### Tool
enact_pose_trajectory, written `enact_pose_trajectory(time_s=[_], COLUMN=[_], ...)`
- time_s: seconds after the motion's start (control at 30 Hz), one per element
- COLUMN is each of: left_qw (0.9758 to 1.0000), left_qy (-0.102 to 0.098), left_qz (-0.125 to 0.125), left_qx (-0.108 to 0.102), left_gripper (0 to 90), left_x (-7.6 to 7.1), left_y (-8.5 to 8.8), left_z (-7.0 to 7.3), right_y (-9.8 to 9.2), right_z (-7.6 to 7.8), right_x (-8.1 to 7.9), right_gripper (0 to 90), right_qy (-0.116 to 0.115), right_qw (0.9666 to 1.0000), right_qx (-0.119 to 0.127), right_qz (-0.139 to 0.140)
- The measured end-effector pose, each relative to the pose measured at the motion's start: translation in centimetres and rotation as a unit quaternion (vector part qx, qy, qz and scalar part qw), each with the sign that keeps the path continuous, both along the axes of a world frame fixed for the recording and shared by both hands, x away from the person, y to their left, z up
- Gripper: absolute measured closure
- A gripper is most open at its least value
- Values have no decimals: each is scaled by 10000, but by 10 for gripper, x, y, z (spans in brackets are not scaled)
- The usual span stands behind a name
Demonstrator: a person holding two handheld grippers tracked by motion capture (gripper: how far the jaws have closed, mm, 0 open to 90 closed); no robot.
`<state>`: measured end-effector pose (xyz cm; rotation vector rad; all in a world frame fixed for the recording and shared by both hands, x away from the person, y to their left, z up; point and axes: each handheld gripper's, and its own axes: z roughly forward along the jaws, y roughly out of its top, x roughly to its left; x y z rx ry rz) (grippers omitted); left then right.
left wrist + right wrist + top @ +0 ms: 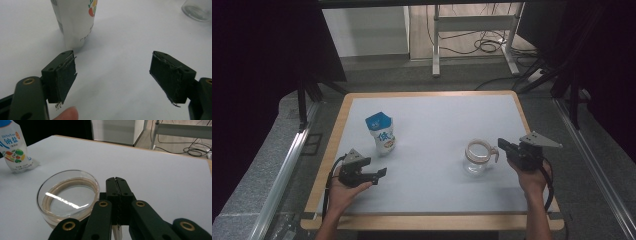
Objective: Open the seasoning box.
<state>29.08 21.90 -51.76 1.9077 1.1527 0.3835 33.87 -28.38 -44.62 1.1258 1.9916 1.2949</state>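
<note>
A white pouch with a blue top stands at the table's left middle; in the left gripper view it rises just beyond the jaws. To its right is a clear glass jar with a tan-rimmed lid. My left gripper lies low, below the pouch, and is open with nothing between its pads. My right gripper is shut just right of the jar, jaws pressed together at the lid's edge. A pale strip shows under them; whether they pinch it I cannot tell.
The white table top has a wooden border. Metal rails run along both sides. Behind the table stand a desk frame and floor cables. The jar shows at the top right of the left gripper view.
</note>
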Motion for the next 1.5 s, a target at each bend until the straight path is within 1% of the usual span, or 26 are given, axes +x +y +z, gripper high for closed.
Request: enact_pose_trajectory(time_s=[0.1, 0.2, 0.33, 0.53, 0.63, 0.73, 0.8, 0.9, 0.97, 1.07, 1.1, 1.17, 1.23, 1.27, 1.3, 1.37, 1.5], left_qw=[10000, 9999, 9997, 9996, 9994, 9991, 9989, 9984, 9979, 9958, 9951, 9938, 9929, 9929, 9921, 9914, 9900], left_qy=[-73, -142, -240, -247, -278, -333, -326, -375, -388, -409, -412, -434, -429, -429, -419, -415, -431], left_qz=[-15, -65, -47, -107, -139, -207, -277, -361, -463, -770, -849, -979, -1065, -1065, -1138, -1191, -1296], left_qx=[8, -11, -71, -113, -137, -164, -181, -207, -236, -289, -277, -309, -306, -306, -333, -350, -366], left_gripper=[229, 240, 240, 251, 254, 288, 322, 388, 450, 567, 605, 652, 694, 722, 758, 798, 843], left_x=[0, 0, 0, 0, 0, -1, 0, 2, 4, 8, 9, 12, 15, 15, 19, 22, 27], left_y=[-4, -8, -14, -18, -20, -26, -31, -42, -50, -69, -75, -87, -97, -97, -105, -112, -126], left_z=[1, 2, 3, 3, 4, 6, 7, 10, 13, 19, 20, 22, 23, 23, 25, 27, 34], right_y=[1, 0, 2, 6, 7, 6, 5, 5, 5, 5, 4, 3, 2, 1, 1, 2, 3], right_z=[-2, -2, -3, -5, -6, -7, -8, -8, -8, -8, -8, -9, -9, -10, -10, -9, -9], right_x=[-1, -3, -3, -2, -2, -3, -3, -3, -3, -3, -3, -3, -2, -2, -3, -3, -4], right_gripper=[897, 897, 897, 897, 897, 898, 898, 898, 898, 898, 898, 897, 897, 897, 898, 897, 898], right_qy=[12, 5, 20, 49, 67, 61, 62, 66, 53, 56, 65, 63, 73, 60, 57, 50, 4], right_qw=[10000, 10000, 9999, 9999, 9999, 10000, 10000, 10000, 10000, 10000, 10000, 10000, 9999, 9999, 9999, 9999, 10000], right_qx=[-86, -64, -91, -136, -104, -43, 0, 27, 29, 37, 58, 66, 107, 139, 138, 89, 6], right_qz=[-29, -59, -51, -4, -4, -7, -13, -17, -21, -12, -11, -39, -20, -15, -19, -22, -35])
